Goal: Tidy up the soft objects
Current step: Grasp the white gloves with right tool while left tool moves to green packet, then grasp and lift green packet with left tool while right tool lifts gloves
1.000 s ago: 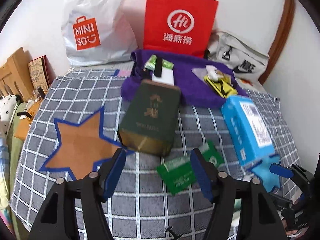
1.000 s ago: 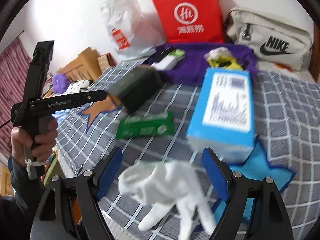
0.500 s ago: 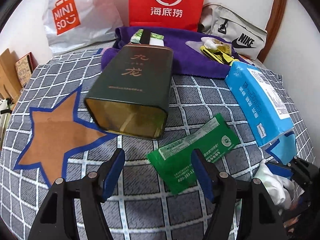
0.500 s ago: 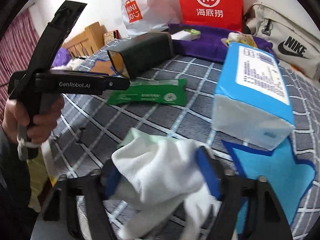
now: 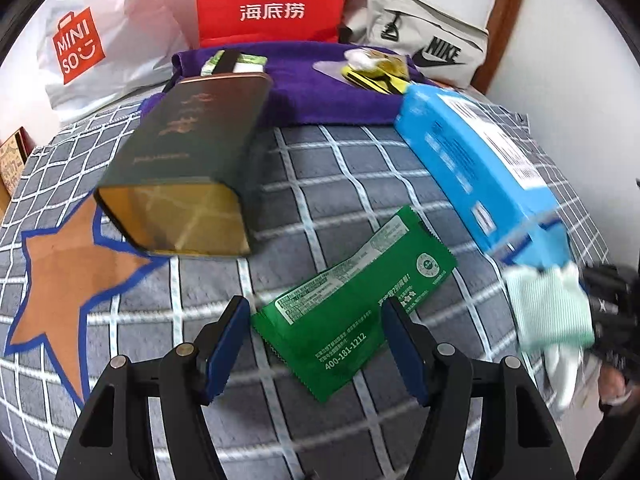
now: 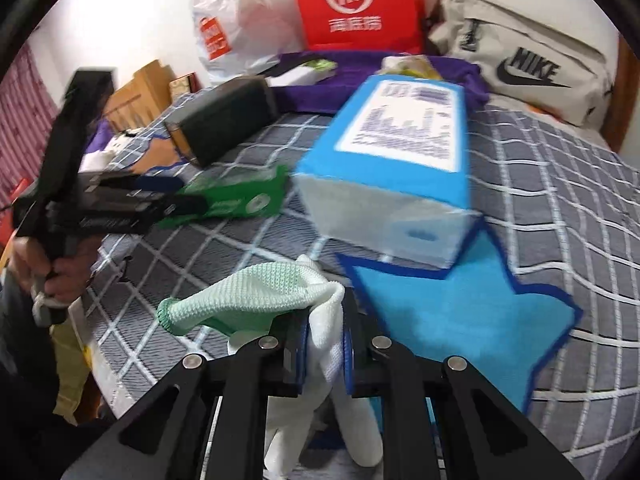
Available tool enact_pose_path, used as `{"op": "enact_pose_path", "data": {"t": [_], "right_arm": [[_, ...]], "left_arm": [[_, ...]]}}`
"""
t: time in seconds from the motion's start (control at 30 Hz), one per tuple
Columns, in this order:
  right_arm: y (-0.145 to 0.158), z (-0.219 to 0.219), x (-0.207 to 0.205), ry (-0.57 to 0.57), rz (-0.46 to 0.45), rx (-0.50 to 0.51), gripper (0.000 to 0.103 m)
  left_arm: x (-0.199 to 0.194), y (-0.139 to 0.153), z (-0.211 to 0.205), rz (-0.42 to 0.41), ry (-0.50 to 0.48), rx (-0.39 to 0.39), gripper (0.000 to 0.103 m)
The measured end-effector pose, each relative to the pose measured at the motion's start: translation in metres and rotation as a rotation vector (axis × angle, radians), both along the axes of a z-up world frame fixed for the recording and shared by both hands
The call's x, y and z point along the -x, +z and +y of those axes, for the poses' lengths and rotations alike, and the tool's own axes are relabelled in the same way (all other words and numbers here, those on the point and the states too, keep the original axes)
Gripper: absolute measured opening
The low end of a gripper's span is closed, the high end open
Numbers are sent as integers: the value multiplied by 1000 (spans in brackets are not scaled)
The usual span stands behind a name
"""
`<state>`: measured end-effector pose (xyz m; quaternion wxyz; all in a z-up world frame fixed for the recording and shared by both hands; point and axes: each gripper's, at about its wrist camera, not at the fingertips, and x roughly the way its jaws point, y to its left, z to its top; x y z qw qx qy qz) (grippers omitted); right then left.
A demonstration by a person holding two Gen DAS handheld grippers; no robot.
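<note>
Two grippers, right fingers (image 6: 346, 354) closing on white glove (image 6: 256, 300), left fingers (image 5: 230, 334) wide over green packet (image 5: 352, 300), tin (image 5: 188, 160) beyond

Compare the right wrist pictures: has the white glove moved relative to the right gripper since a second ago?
Yes. The white glove, then loose between open jaws, is now pinched as the right gripper closes, lifted beside the blue star patch.

We see the packet (image 5: 356, 300) btwn left gripper (image 5: 316, 344) fingers; tin (image 5: 188, 168) ahead-left on star mat (image 5: 68, 280); tissue box (image 6: 396, 164) ahead of right gripper (image 6: 326, 354); glove (image 6: 276, 304) in its jaws.
</note>
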<state>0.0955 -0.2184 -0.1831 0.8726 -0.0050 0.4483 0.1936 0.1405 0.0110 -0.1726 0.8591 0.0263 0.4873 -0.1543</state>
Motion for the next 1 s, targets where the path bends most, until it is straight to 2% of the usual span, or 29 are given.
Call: {"op": "enact_pose_path", "data": {"t": [0.1,0.17,0.2,0.27,0.33,0.53,0.67,0.77,0.8,0.87,1.0], "right_arm": [[2,-13,-1,-48,-2,-14,16],[4,-16,-2,-64,-4,-12,18],[5,-18,-1,-69,-2,-13,22],[8,-23,1,-81,-3,-33,37],[10,-28,4,-93,-10,-51,60],[15,-34,15,-96,-21,-78,79],[13,-26,20,-66,-11,-85,82],[6,-15,19,-42,-2,-62,84],[3,-12,18,-38,4,-63,84],[-1,-6,16,-31,10,-70,84],[-5,8,12,-21,-10,-51,81]], "left_arm": [[13,3,-4,35,-63,64,65],[19,6,-7,20,-62,51,65],[21,8,-9,1,-58,26,65],[21,10,-13,-21,-74,13,67],[19,11,-19,-29,-95,15,67],[10,5,-48,-45,-192,-30,67],[10,-3,-61,-43,-225,-74,69],[13,-3,-58,-40,-220,-59,67],[14,-3,-58,-44,-216,-65,61],[15,-2,-60,-52,-221,-76,56],[11,-2,-62,-57,-219,-60,39]]}}
